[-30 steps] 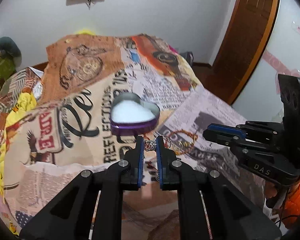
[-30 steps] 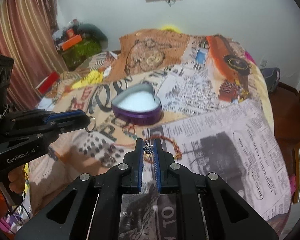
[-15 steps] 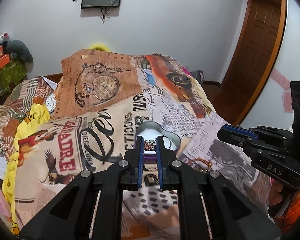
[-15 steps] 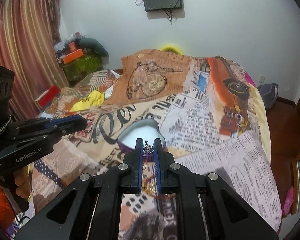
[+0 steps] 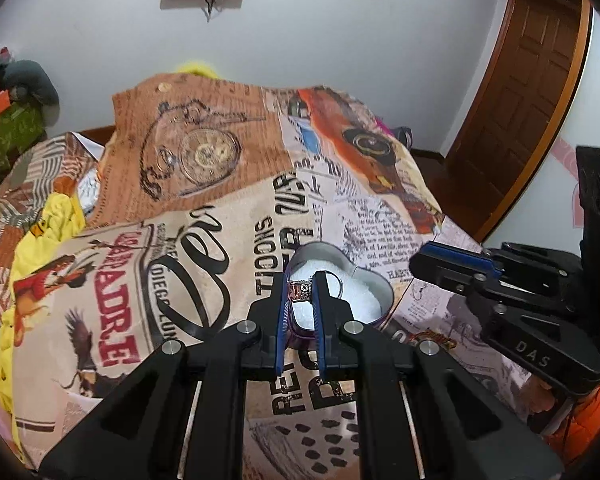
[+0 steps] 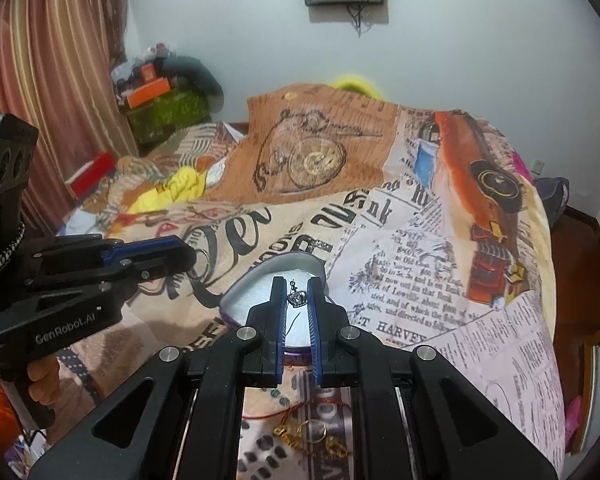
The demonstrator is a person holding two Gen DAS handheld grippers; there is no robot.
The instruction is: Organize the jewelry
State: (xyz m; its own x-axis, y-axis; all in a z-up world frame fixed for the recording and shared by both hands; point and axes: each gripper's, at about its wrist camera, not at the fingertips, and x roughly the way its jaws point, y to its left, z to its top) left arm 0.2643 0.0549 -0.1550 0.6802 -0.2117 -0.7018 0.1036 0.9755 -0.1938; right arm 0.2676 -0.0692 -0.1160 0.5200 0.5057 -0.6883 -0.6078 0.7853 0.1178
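Note:
A heart-shaped purple box (image 5: 360, 280) with a white lining lies open on the bed; it also shows in the right wrist view (image 6: 256, 284). My left gripper (image 5: 300, 290) is shut on a patterned ring (image 5: 300, 291) and holds it just above the box. My right gripper (image 6: 297, 298) is shut on a small silver heart pendant (image 6: 297, 299), also over the box. A thin loop hangs from the left gripper's tip in the right wrist view (image 6: 203, 258). A red and gold bracelet (image 6: 308, 436) lies on the bedspread below my right gripper.
The bed is covered by a newspaper-print bedspread (image 5: 204, 248). A yellow cloth (image 5: 56, 216) lies at its left edge. A wooden door (image 5: 528, 92) stands at the right. Boxes and clutter (image 6: 160, 96) sit by the curtain at the far left.
Both grippers have risen from the bedspread with their jewelry and moved forward over the heart box. The bracelet stayed on the bedspread.

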